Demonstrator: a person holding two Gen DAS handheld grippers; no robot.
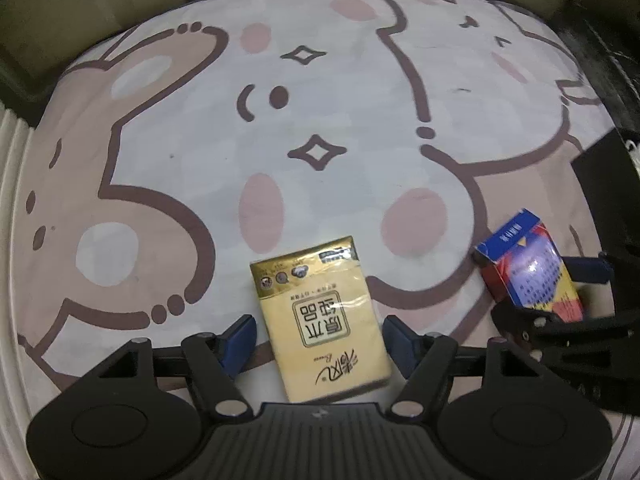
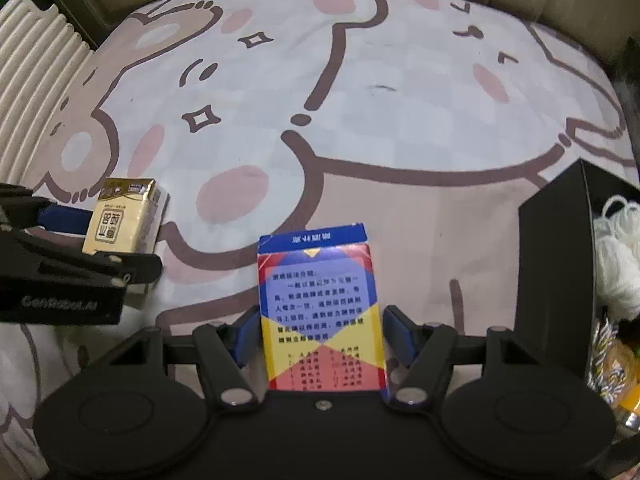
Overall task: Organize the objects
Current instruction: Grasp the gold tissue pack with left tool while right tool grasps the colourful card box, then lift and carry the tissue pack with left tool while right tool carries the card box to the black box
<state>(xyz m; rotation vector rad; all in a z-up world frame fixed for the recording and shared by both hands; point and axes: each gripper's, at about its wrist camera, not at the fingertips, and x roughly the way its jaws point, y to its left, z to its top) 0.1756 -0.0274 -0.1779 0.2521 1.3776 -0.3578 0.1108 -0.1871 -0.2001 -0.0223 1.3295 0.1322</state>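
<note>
Lying between the wide left claw point(image 1: 319, 342) is a tissue pack point(image 1: 322, 322); the right claw point(image 2: 321, 334) grips a card box point(image 2: 320, 312).

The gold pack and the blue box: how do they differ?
The gold pack is glossy film-wrapped gold and cream; the blue box is cardboard in blue, red and yellow with dense text. The pack sits between the left gripper fingers, the box between the right gripper fingers. Both are small, rectangular, over the cartoon bedsheet.
</note>
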